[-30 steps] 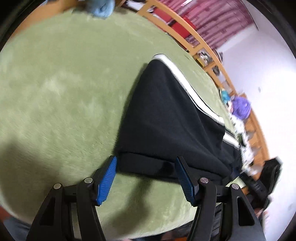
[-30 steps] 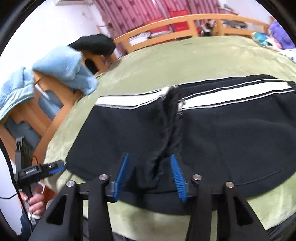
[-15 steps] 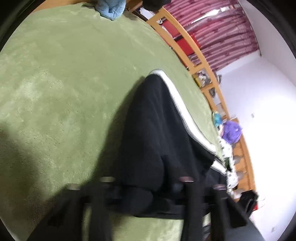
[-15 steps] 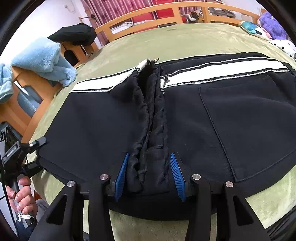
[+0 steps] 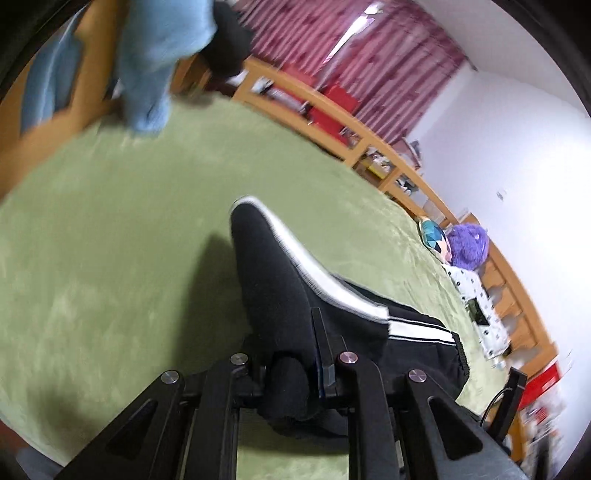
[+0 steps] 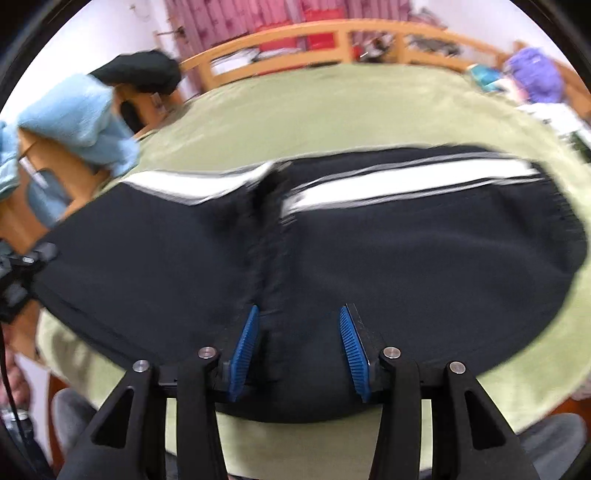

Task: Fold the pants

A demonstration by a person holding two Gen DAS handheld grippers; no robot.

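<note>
Left gripper (image 5: pixel 295 373): jaws clamped tight on a bunched fold of the black fleece pants with a white side stripe (image 5: pixel 273 280), the leg end hanging up off the blanket from the grip. Right gripper (image 6: pixel 299 354): blue ribbed pads (image 6: pixel 243 347) stand partly apart with pants fabric bunched between them at the near edge; can't tell whether they actually pinch it. The pants (image 6: pixel 332 251) lie spread across the green plush blanket (image 6: pixel 332 110) on the bed, stripe along the far edge, a crease running up the middle. Beyond: wooden bed rail (image 6: pixel 332 31), light-blue towel (image 6: pixel 81 118) draped on the left, purple plush toy (image 5: pixel 469 245) by the white wall.
</note>
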